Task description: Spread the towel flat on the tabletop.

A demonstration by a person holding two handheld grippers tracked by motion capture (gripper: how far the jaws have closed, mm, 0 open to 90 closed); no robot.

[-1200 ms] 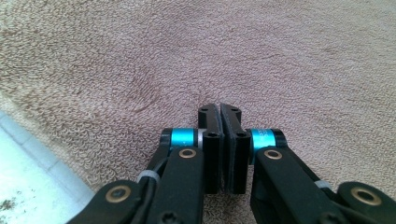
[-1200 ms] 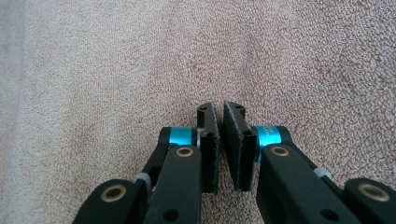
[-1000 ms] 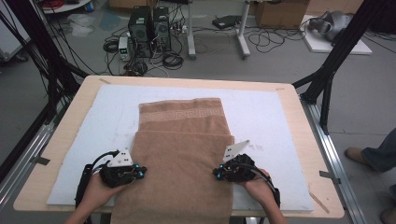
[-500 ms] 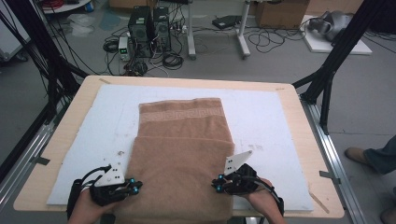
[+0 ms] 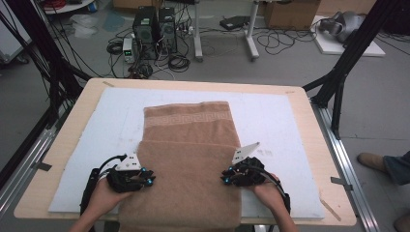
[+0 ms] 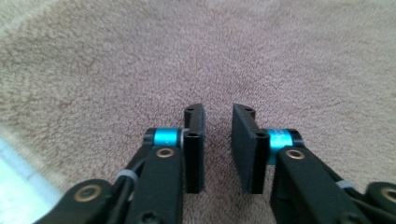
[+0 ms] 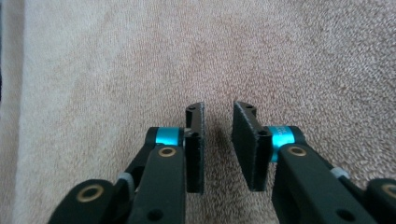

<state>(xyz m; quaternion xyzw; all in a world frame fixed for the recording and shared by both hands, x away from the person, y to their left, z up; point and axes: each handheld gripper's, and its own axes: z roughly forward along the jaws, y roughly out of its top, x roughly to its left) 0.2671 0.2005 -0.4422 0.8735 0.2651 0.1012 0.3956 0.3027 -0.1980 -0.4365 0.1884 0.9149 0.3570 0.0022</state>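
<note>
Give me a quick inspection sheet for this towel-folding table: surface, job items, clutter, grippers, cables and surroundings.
Surface: wooden table covered by a white mat.
Job's things: brown towel, partly folded, its near end hanging over the table's front edge.
Clutter: nothing seen.
Grippers: left gripper and right gripper over the towel's two sides, jaws slightly apart, nothing between them.
Cables: a black cable loops from the left gripper.
Surroundings: computer towers and tangled floor cables beyond the table; black frame struts; a shoe at right.
</note>
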